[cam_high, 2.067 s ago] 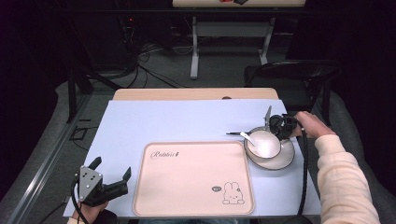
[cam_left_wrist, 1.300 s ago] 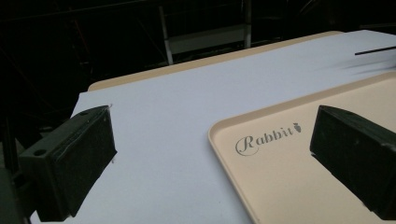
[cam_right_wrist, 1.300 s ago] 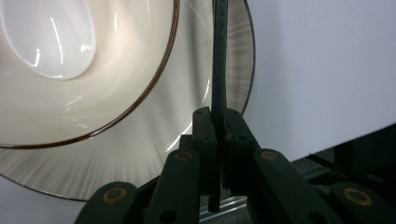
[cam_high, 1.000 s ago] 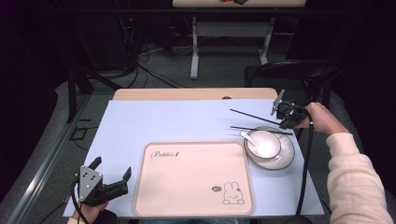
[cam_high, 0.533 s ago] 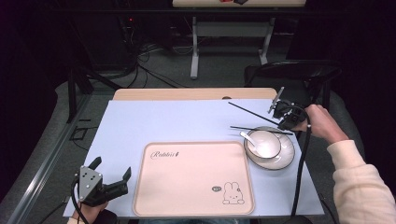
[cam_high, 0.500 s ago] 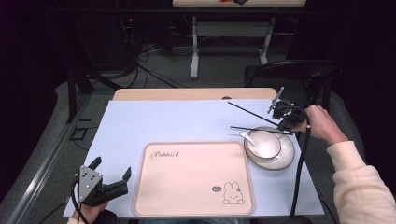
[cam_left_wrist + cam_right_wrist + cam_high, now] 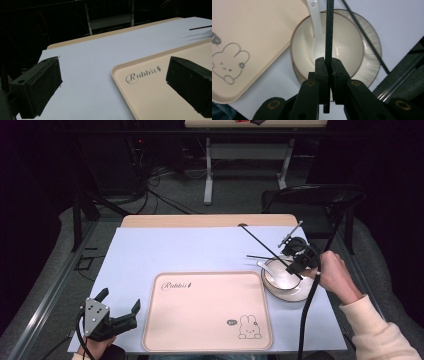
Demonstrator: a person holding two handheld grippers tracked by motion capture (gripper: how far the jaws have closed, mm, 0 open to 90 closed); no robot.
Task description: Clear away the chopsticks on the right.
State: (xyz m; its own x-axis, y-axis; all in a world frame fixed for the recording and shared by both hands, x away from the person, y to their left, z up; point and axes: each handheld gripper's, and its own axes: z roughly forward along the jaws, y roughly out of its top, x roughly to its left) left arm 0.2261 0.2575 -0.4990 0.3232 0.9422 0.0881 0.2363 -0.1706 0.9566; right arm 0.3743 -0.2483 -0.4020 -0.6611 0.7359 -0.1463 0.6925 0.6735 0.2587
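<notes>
My right gripper [image 7: 296, 261] is shut on a thin black chopstick [image 7: 260, 242], which slants up and to the far left over the table. In the right gripper view the chopstick [image 7: 329, 30] runs straight out from between the closed jaws [image 7: 328, 61], above a cream bowl [image 7: 347, 42]. The bowl holds a white spoon [image 7: 315, 25] and sits on a plate [image 7: 372, 57]. A second chopstick [image 7: 364, 35] lies across the plate's rim. My left gripper [image 7: 120, 300] rests open at the near left corner, holding nothing.
A beige tray [image 7: 207, 310] with a rabbit print lies at the near middle on the pale blue mat [image 7: 185, 250]; its corner shows between the left jaws [image 7: 155, 82]. A dark chair [image 7: 320, 200] stands beyond the table's right end.
The right gripper has taken one chopstick from beside the bowl and lifted it, its far end swinging up and back. The other chopstick stays on the plate. The left gripper has not moved.
</notes>
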